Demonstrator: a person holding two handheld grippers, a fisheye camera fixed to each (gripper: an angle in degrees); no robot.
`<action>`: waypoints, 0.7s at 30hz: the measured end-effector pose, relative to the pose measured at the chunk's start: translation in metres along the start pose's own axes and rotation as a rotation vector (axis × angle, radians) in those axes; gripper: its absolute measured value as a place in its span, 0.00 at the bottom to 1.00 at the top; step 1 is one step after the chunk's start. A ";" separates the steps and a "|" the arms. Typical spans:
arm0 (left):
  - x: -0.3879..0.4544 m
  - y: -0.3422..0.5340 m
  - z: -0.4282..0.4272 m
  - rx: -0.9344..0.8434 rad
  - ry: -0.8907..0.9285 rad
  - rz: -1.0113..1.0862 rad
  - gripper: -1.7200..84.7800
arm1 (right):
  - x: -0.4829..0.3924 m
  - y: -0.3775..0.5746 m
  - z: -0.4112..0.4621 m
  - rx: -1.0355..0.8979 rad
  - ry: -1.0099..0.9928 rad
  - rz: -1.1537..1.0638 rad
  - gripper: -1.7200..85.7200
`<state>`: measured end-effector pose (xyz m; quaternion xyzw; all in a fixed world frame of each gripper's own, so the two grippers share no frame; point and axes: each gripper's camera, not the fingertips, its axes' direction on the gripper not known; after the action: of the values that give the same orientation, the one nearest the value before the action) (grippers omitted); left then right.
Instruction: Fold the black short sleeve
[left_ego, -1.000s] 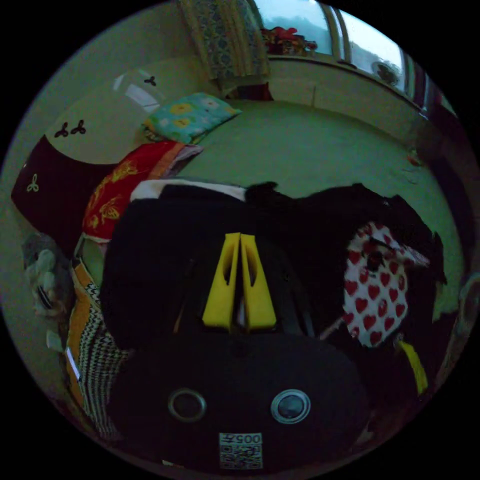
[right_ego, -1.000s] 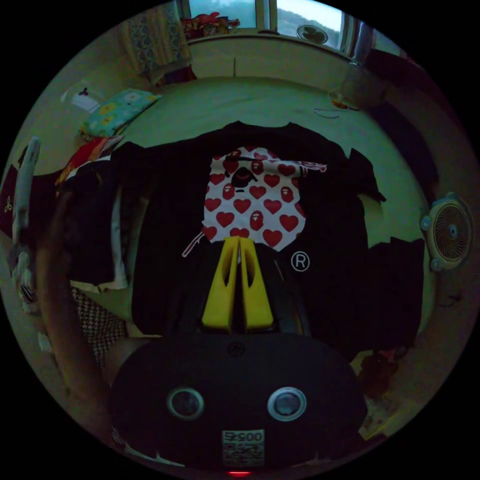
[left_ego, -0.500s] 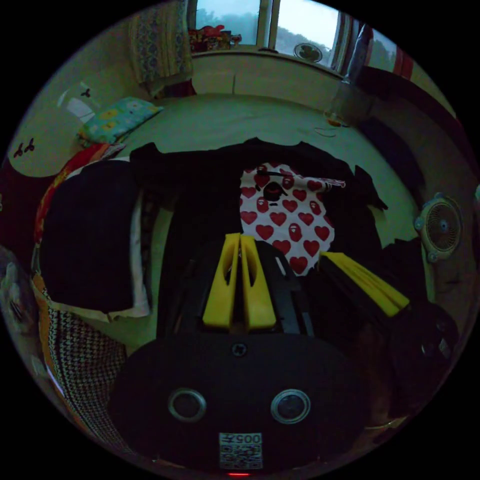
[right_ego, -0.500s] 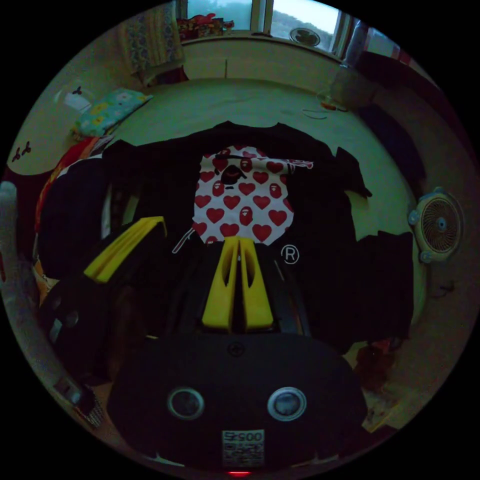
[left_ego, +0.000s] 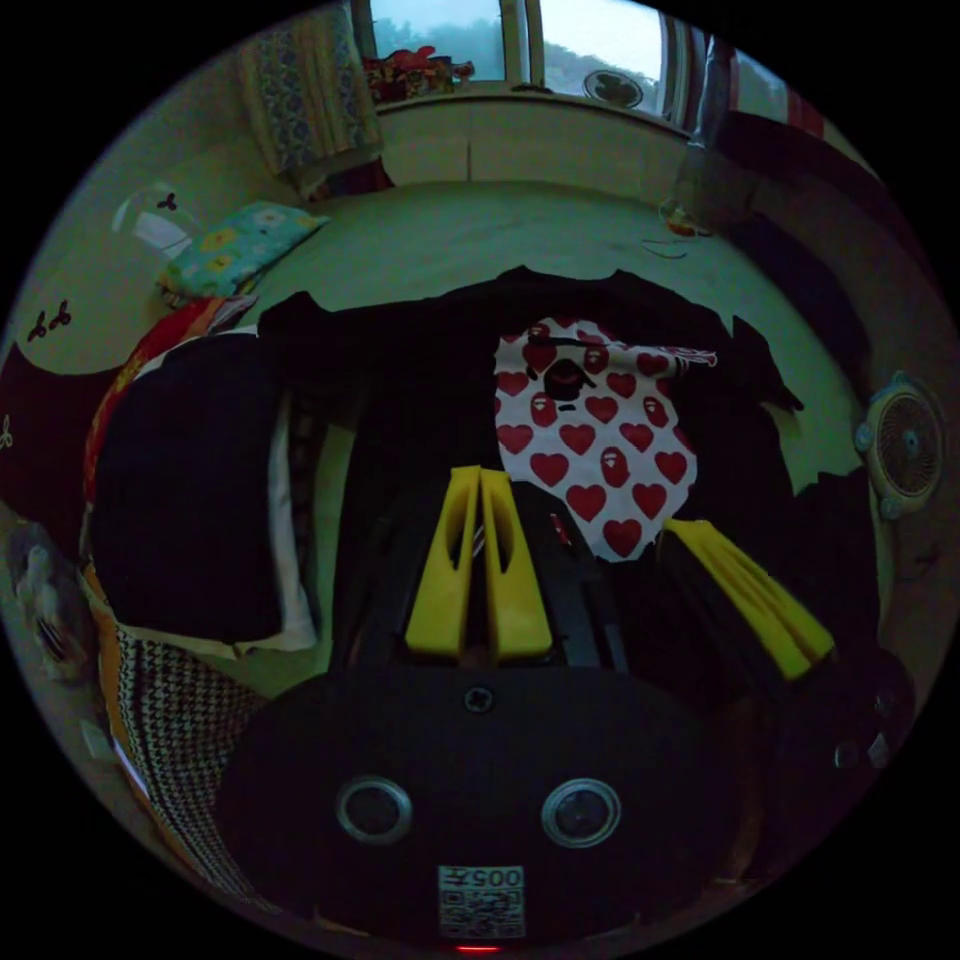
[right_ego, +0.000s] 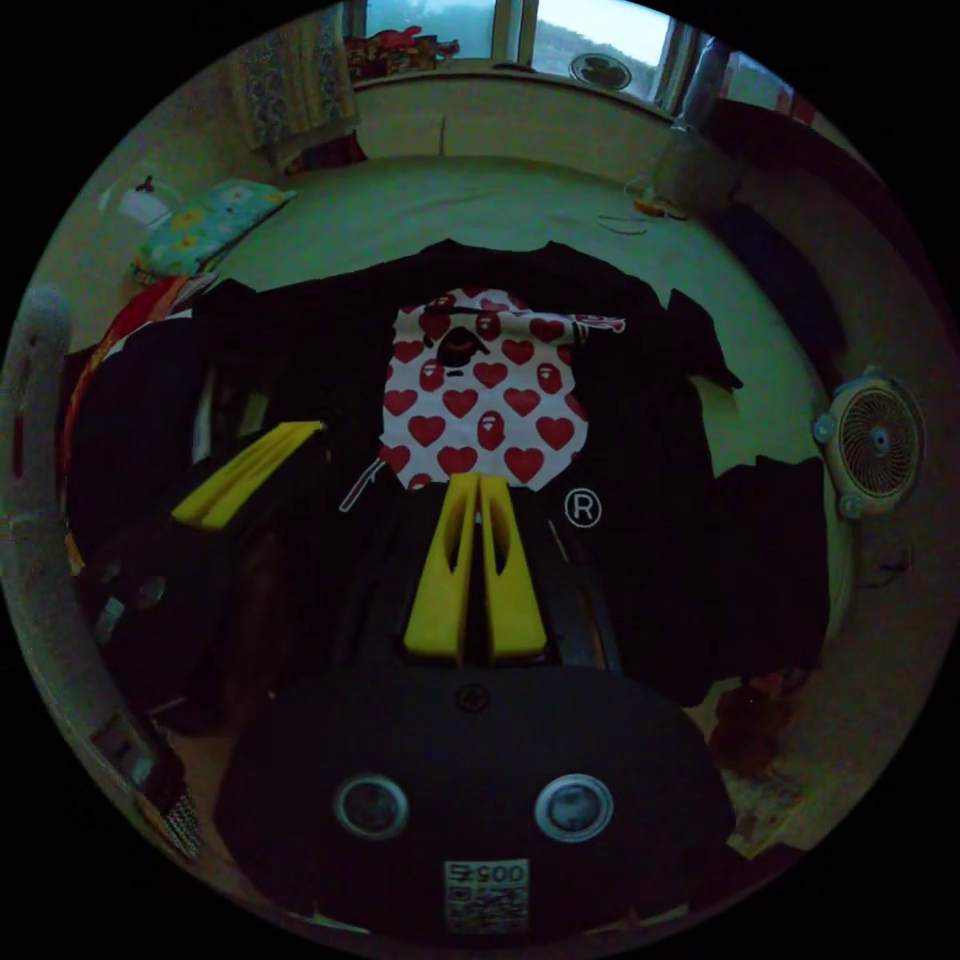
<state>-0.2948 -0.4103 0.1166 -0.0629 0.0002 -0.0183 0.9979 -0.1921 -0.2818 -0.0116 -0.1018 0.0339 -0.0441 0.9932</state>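
The black short-sleeve shirt (left_ego: 420, 400) lies spread flat on the pale green bed, its white panel of red hearts (left_ego: 590, 440) facing up. My left gripper (left_ego: 480, 472) hovers shut over the shirt's near part, left of the print. My right gripper (left_ego: 680, 525) is close beside it, jaws together. From the right gripper view, the shirt (right_ego: 640, 420) and its heart print (right_ego: 480, 400) lie straight ahead. My right gripper (right_ego: 478, 480) is shut just below the print, and my left gripper (right_ego: 310, 427) angles in from the left.
A stack of folded dark clothes (left_ego: 190, 480) lies left of the shirt, with a houndstooth cloth (left_ego: 170, 720) nearer me. A floral pillow (left_ego: 235, 245) and red cloth (left_ego: 150, 350) lie at the far left. A small fan (right_ego: 875, 445) stands on the right, beside another dark garment (right_ego: 770, 560).
The left gripper has swung from over the folded stack to the shirt and now sits beside the right gripper. The right gripper has hardly moved. Both jaws stayed shut.
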 end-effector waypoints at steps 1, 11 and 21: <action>0.003 0.002 0.000 -0.002 0.006 0.012 0.01 | 0.000 0.000 0.000 0.003 -0.001 -0.002 0.01; 0.009 0.009 0.007 -0.014 0.019 0.014 0.01 | 0.002 -0.010 0.006 0.008 0.006 -0.008 0.01; -0.008 0.014 0.020 -0.019 -0.003 -0.020 0.01 | 0.011 -0.032 0.012 0.036 -0.029 0.036 0.01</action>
<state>-0.3023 -0.3940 0.1345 -0.0725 -0.0016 -0.0284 0.9970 -0.1831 -0.3115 0.0063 -0.0839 0.0204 -0.0252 0.9959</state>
